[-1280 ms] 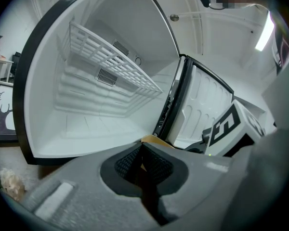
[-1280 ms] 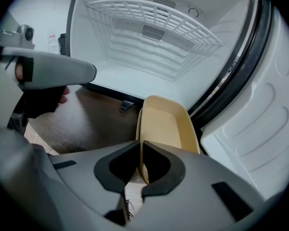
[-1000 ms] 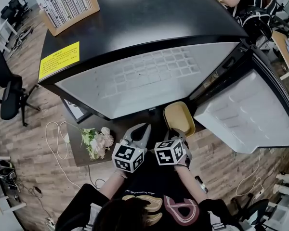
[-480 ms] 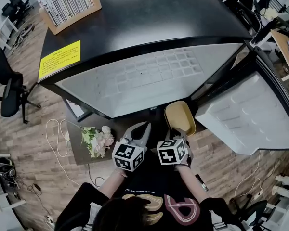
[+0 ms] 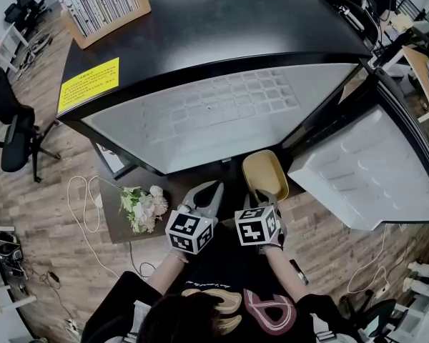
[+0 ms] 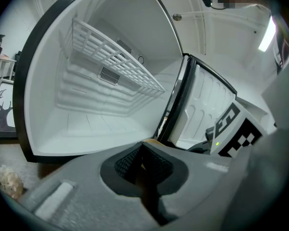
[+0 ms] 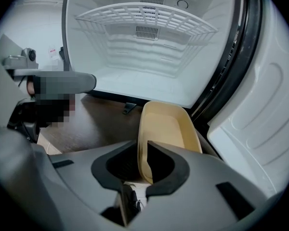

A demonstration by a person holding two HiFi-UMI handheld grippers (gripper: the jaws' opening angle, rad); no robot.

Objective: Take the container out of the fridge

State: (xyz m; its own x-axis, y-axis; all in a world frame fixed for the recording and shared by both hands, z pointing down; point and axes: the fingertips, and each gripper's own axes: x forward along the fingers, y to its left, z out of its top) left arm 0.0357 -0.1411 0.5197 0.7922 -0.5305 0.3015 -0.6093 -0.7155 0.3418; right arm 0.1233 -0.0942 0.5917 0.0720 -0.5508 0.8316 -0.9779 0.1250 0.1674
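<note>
A pale yellow container (image 5: pixel 264 174) sits on the dark surface just outside the open fridge (image 5: pixel 222 113). In the right gripper view the container (image 7: pixel 166 129) points toward the fridge, and its near rim stands between the jaws of my right gripper (image 7: pixel 143 146). Those jaws are opening, and a slit shows beside the wall. From the head view, the right gripper (image 5: pixel 266 199) is at the container's near end. My left gripper (image 5: pixel 209 195) hovers just left of it. Its jaws (image 6: pixel 142 146) are shut with nothing in them.
The fridge is empty apart from a white wire shelf (image 7: pixel 144 16). Its white door (image 5: pixel 365 170) hangs open to the right. A bunch of flowers (image 5: pixel 144 209) lies on a low brown table (image 5: pixel 114 224) to the left. Cables (image 5: pixel 79 206) trail over the wooden floor.
My right gripper has edged slightly to the right at the container's near end. The container and the left gripper have stayed where they were.
</note>
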